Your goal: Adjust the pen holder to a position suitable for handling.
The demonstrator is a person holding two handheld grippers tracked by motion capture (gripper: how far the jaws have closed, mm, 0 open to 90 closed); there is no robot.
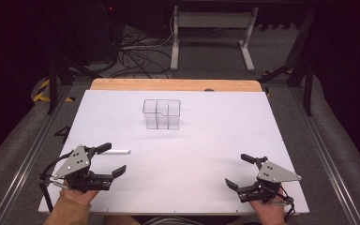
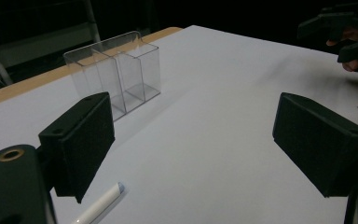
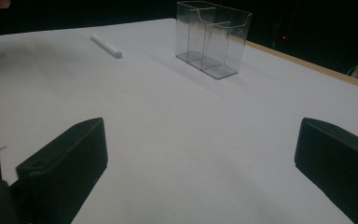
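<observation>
High view: pen (image 1: 117, 152) beside left tongs (image 1: 115, 159)

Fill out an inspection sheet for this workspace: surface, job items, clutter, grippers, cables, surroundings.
Surface: white table top, wooden strip along the far edge.
Job's things: white pen lying flat beside the left gripper, untouched; clear compartmented organizer upright mid-table, empty.
Clutter: nothing seen.
Grippers: left gripper open, nothing between its jaws; right gripper open, empty, near the front right corner.
Cables: tangle of floor cables beyond the table.
Surroundings: white desk frame behind, dark room.
</observation>
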